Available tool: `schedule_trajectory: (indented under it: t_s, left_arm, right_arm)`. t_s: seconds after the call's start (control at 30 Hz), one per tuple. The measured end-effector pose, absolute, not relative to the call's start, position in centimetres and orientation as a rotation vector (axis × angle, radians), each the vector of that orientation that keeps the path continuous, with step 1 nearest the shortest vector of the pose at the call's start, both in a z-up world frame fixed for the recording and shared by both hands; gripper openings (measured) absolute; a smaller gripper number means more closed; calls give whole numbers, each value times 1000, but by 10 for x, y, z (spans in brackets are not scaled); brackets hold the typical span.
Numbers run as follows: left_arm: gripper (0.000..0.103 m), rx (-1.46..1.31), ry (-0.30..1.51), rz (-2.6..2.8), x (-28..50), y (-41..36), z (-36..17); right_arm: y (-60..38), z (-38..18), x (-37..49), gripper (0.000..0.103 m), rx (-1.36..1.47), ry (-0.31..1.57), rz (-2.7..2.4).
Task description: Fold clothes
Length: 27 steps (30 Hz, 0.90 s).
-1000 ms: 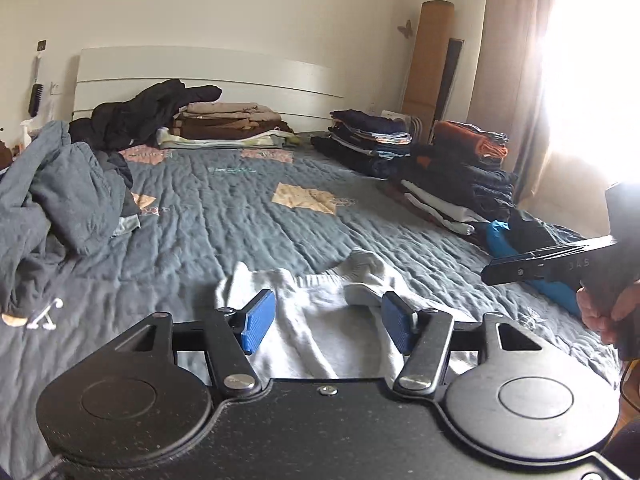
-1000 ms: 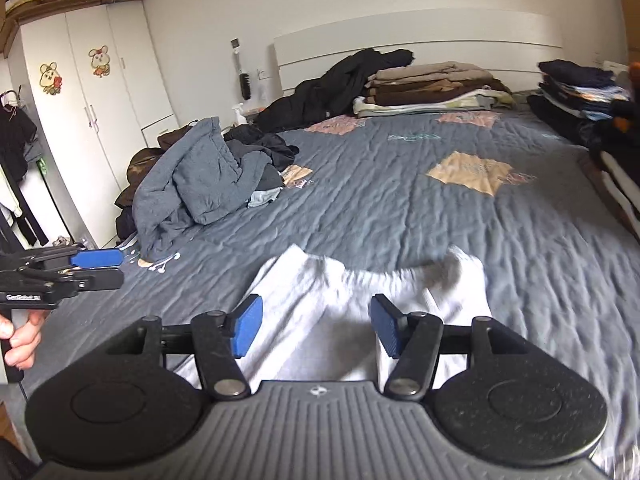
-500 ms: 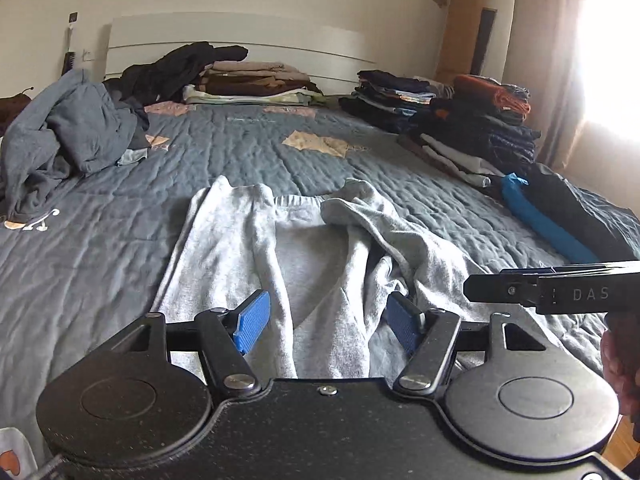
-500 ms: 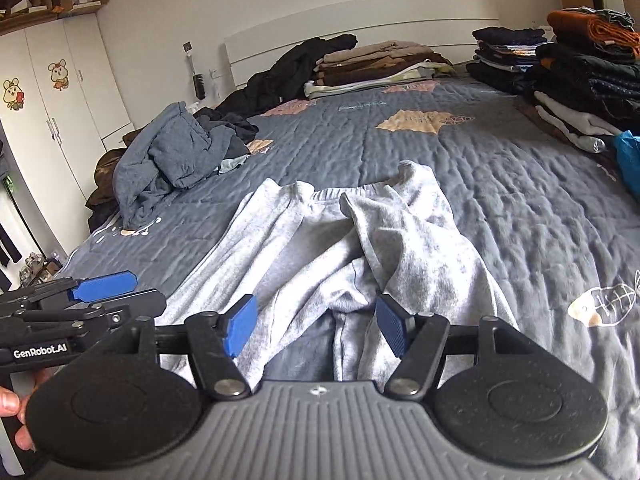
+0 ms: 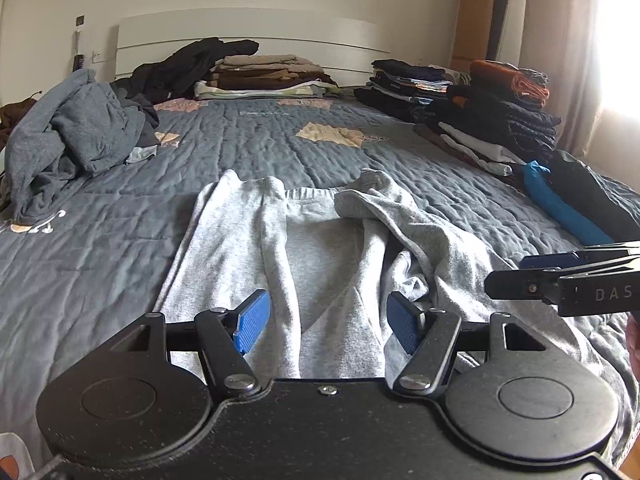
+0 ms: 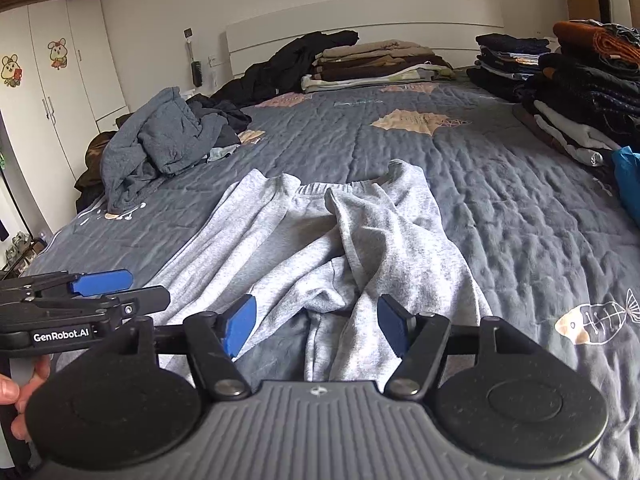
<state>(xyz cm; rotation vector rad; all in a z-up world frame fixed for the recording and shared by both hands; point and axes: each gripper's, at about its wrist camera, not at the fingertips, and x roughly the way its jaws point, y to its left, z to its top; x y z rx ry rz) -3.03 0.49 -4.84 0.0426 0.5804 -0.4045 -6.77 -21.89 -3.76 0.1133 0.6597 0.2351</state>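
- Left gripper [image 5: 326,322]: fingers [image 5: 252,321] apart, nothing clamped; grey cloth lies below the gap, pads not pressing on it.
- Right gripper [image 6: 316,330]: fingers [image 6: 239,326] apart, empty too; a bunched ridge of cloth sits under the gap.
- Task item: grey sweatpants [image 5: 280,256] on the bed [image 5: 100,264], waistband at the far end, legs running toward the cameras. Left leg fairly flat; right leg twisted and rucked over the middle.
- Risk 1: closing on the rucked ridge probably grabs several layers, so the fold locks the twist in. Likely needs flattening first.
- Risk 2: the two grippers sit close side by side; pinching at uneven points would skew the fold line.
- Risk 3: quilt is puckered, so a low pinch could catch bedcover along with the cloth.
- Risk 4: dragging the pants sideways could push them into the blue-and-black items [image 5: 560,200] at the right edge, or toward the unfolded grey-blue heap [image 5: 68,140] on the left.
- Containers: none on the bed; nothing is held in a bin or basket.
- Far right: folded stacks [image 5: 492,116], dark items with an orange one on top; tall, could topple if the bed gets jolted.
- Far end by the headboard: brown/beige folded stack [image 5: 264,76], black garment draped beside it.
- Right wrist view only: white wardrobe [image 6: 52,80], doors shut, contents hidden; boxes on top, contents too small to tell.
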Motion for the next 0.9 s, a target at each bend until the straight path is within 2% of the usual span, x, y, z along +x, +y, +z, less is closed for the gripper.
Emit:
schedule_trajectory:
  t_s: [0.23,0.9]
  left_arm:
    - [65,89,608,-391,-27,-3,-57]
    - [69,-31,607,-280,-21,9,-45]
  right_arm:
    - [-223,-50,-60,66,195,686,333]
    - [-205,-49,-21,67,53,723,516]
